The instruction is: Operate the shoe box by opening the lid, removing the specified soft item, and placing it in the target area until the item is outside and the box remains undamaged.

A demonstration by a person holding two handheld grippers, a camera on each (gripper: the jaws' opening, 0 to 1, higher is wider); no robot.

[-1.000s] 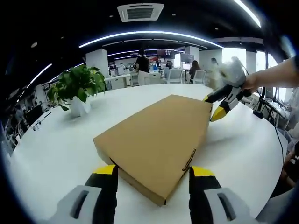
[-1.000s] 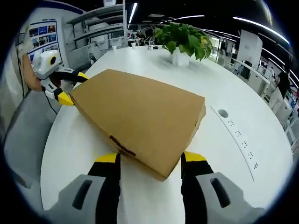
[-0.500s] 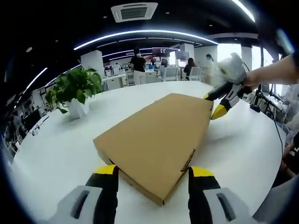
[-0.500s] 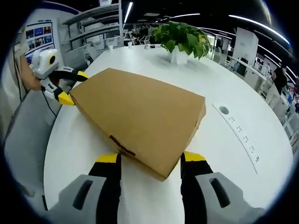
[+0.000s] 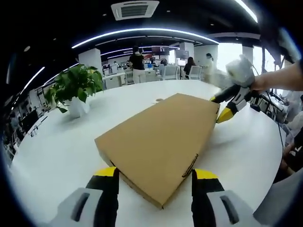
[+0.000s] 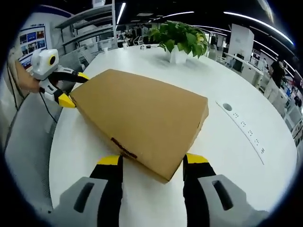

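The brown cardboard shoe box [image 5: 158, 144] lies flat on the white round table [image 5: 57, 151], its lid shut. One corner sits between the spread jaws of the left gripper [image 5: 154, 175], which grip nothing. The opposite corner sits between the parted jaws of the right gripper [image 6: 152, 163], likewise unclenched. Beyond the box, past the jaw tips, a potted plant [image 6: 179, 39] stands on the table.
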